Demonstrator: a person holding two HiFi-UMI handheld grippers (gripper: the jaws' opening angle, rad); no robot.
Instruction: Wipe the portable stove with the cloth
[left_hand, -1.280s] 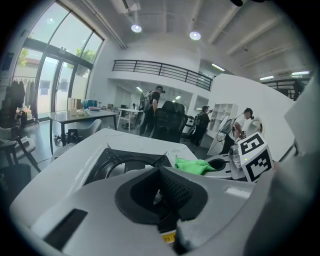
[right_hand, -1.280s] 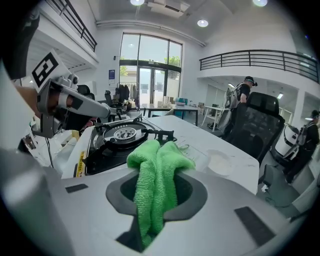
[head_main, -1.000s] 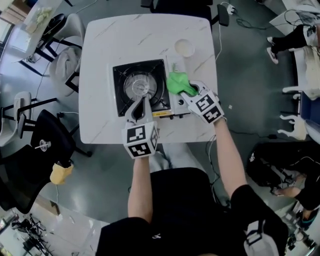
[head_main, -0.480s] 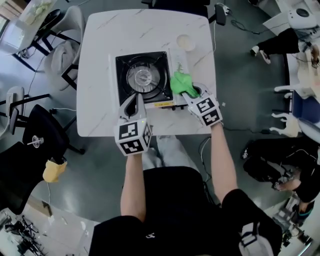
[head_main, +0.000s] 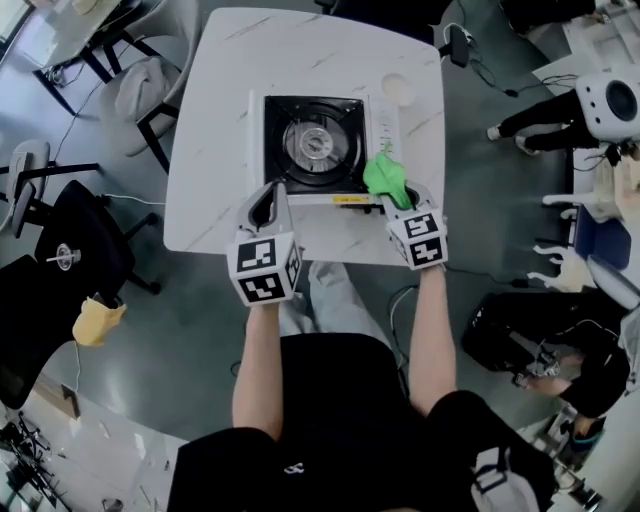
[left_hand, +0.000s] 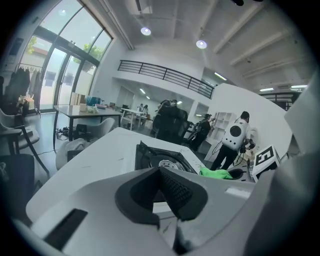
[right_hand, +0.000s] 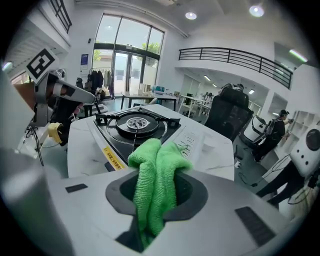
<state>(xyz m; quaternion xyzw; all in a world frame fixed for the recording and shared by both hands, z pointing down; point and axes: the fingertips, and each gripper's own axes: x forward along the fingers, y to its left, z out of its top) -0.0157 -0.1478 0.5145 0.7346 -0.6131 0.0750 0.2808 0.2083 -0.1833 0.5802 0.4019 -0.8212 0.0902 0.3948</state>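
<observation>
One white table (head_main: 205, 130) carries the portable stove (head_main: 315, 145), which sits square near its front edge. The left gripper (head_main: 274, 190) hangs just before the stove's near-left corner, jaws together on nothing. The right gripper (head_main: 399, 198) is clamped on the bunched green cloth (head_main: 384, 177), which sits at the stove's near-right corner beside the control strip; whether it presses on the metal I cannot tell. No smear or wet streak shows what has been cleaned. I judge the wiping barely started, with the burner top, the left side and the front strip all left.
</observation>
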